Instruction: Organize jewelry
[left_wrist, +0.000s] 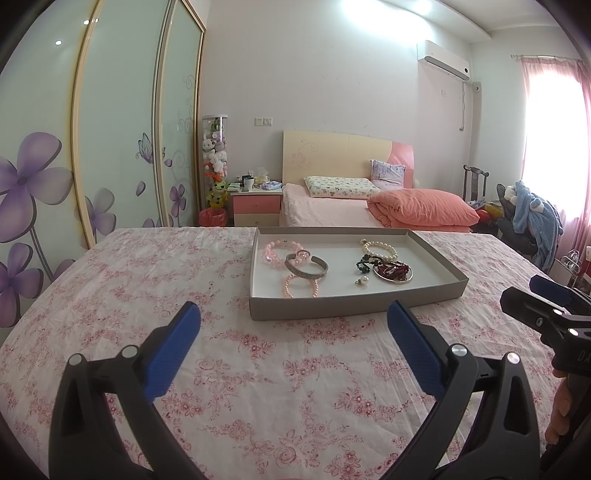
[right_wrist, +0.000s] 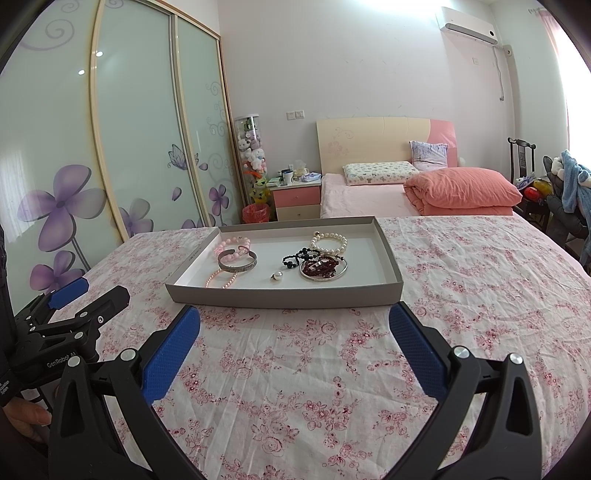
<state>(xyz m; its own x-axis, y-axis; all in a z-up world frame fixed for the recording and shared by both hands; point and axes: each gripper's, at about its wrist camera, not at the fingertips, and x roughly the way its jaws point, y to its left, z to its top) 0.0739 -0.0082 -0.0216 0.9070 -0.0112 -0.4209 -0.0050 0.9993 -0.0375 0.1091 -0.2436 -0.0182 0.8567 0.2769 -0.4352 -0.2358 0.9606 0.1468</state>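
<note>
both tongs, left tongs (left_wrist: 291, 325) and right tongs (right_wrist: 294, 326), are wide and hold nothing. the bracelets (left_wrist: 306, 266) and beads lie in the grey tray (left_wrist: 332, 304) on the flowery bed (left_wrist: 147, 266)

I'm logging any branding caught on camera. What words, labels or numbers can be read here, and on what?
"GenRobot A1" (last characters unclear): white print on the black body of the left gripper, right wrist view.
"DA", cut off: on the right gripper, left wrist view.
Small print along the tray left rim: too small to read.
Air conditioner badge: too small to read.
</note>
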